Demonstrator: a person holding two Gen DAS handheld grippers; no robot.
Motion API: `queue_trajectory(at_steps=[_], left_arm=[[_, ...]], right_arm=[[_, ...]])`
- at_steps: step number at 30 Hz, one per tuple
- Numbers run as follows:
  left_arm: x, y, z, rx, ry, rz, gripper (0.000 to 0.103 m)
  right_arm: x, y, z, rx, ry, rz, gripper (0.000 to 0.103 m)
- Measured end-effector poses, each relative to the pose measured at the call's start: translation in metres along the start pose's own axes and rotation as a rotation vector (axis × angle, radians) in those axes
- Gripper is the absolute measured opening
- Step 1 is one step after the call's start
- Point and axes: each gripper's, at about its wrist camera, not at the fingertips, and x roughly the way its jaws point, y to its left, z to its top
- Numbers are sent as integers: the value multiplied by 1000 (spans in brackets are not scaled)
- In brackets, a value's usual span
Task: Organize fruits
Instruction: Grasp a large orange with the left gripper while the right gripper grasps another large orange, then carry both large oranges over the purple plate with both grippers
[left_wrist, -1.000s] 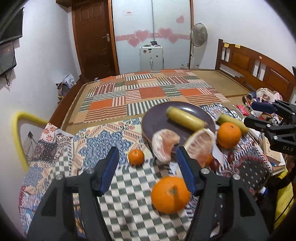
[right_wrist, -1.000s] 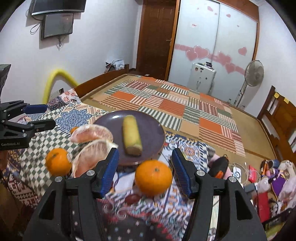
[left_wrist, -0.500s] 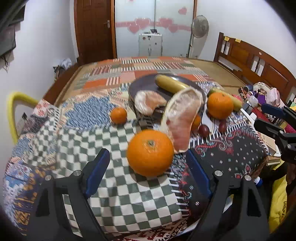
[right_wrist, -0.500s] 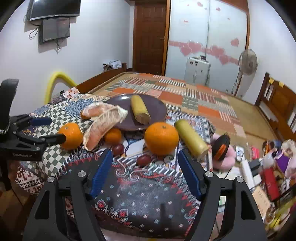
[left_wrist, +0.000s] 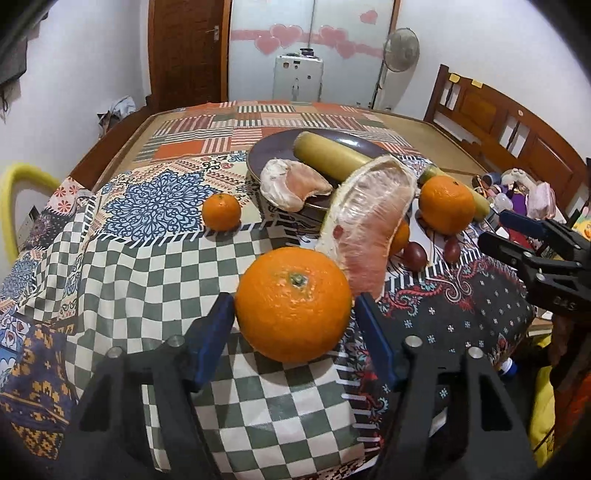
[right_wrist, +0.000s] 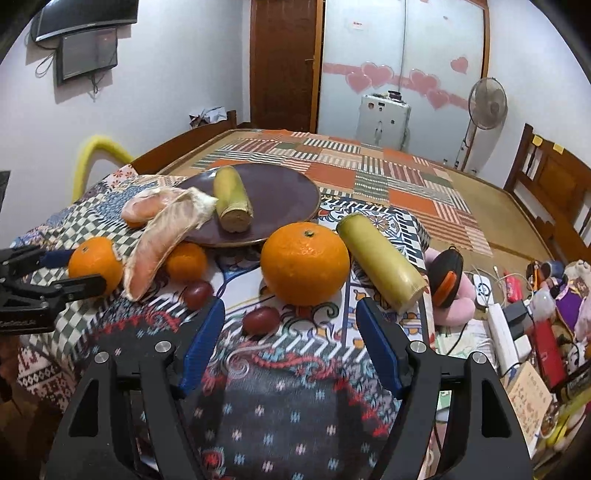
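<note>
Right now the nearest big orange (left_wrist: 293, 308) sits on the checked cloth (left_wrist: 147, 280), between the blue pads of my left tool (left_wrist: 295, 325). Those jaws have just been closing around it; the pads look very close to the peel on both sides, but I cannot say they press yet. I judge the fruit firm, round and fairly heavy for its size, with a dimpled, slightly waxy peel that could roll or slip, so I would take it across its widest middle, stem up, and squeeze gently.

My right tool (right_wrist: 290, 332) stands partly open and empty, with a second big orange (right_wrist: 304, 264) just beyond its tips and a dark grape (right_wrist: 260, 320) between them on the patterned cloth.

Leaning against the first orange is a peeled pomelo wedge (left_wrist: 369, 229), soft, membranous and easy to tear; another wedge (left_wrist: 293, 184) overhangs the rim of the dark glossy plate (left_wrist: 258, 162). A yellow-green cylinder, perhaps cut cane (left_wrist: 328, 157), lies stiff and smooth on the plate, and a similar piece (right_wrist: 382, 264) lies beside the second orange. A small mandarin (left_wrist: 221, 211) stands apart on the blue-flowered cloth. All of it rests on layered cloths at the foot of a bed (right_wrist: 369, 173).
</note>
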Motion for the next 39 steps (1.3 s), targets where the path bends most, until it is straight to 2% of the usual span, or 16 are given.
queue_trajectory(at_steps=[5,11,18,23,25,32,39], left_arm=[[-2,5,1,-13,-1,-26,64],[-10,10,1,2,-36,27,64],[-21,14,5,12,-71,44,64],[-29,11,9,25,-99,57,64],[-33,9,11,28,-110,53,64],[-45,4,22,34,-149,42,64],[-53,-1,37,37,-187,43,64]], right_arm=[[13,-3,6,19,9,11,72],[26,-3,14,21,18,12,73],[38,-4,21,19,24,-11,74],[48,-8,22,46,60,12,73],[46,-10,23,60,54,16,68],[42,-12,22,80,59,46,67],[23,-8,30,66,6,59,67]])
